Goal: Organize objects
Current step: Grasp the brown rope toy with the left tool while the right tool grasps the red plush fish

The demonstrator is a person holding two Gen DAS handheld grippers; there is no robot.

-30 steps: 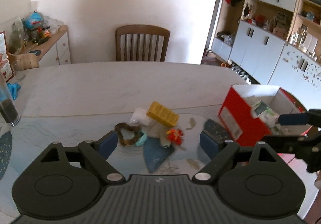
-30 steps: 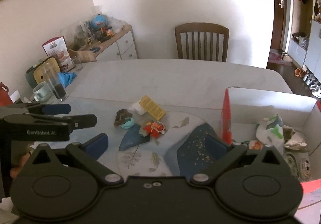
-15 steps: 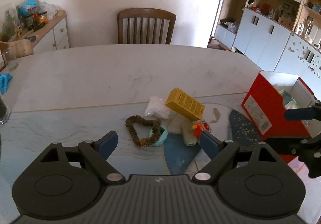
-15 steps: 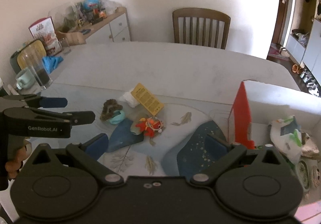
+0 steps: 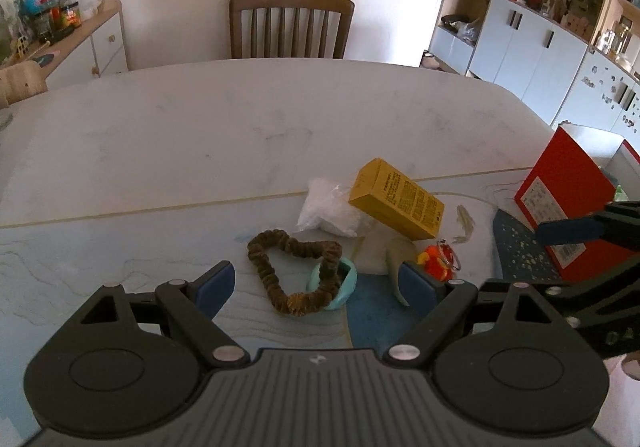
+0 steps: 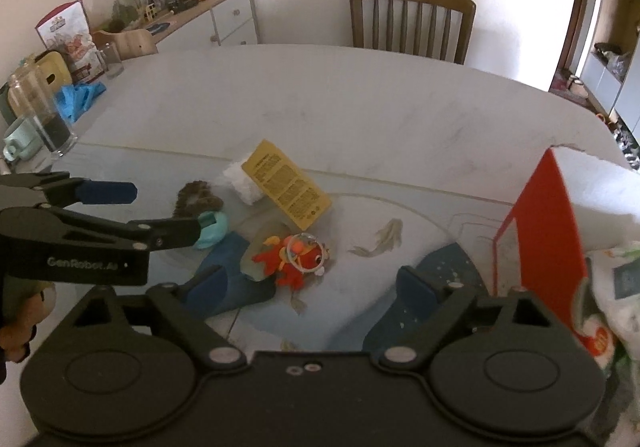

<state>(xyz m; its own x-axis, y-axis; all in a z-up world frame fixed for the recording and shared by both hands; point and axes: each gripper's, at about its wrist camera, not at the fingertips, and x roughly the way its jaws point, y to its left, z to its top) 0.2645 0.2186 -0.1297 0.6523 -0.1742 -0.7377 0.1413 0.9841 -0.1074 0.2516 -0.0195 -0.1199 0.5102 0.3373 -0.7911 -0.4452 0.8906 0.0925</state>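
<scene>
left wrist: tilted down, near | right wrist: same | shared: yellow box (image 5: 396, 199)

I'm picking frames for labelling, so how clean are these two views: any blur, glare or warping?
Left wrist view: sharp on the brown scrunchie and yellow box; the table edge bows from the fisheye; the wall behind the chair is washed out. Right wrist view: softer, the red box and its contents smear at the right edge.

The red box (image 5: 560, 203) is cut off by the right edge; its contents are partly hidden, and the print on the yellow carton (image 6: 286, 185) cannot be read.
</scene>
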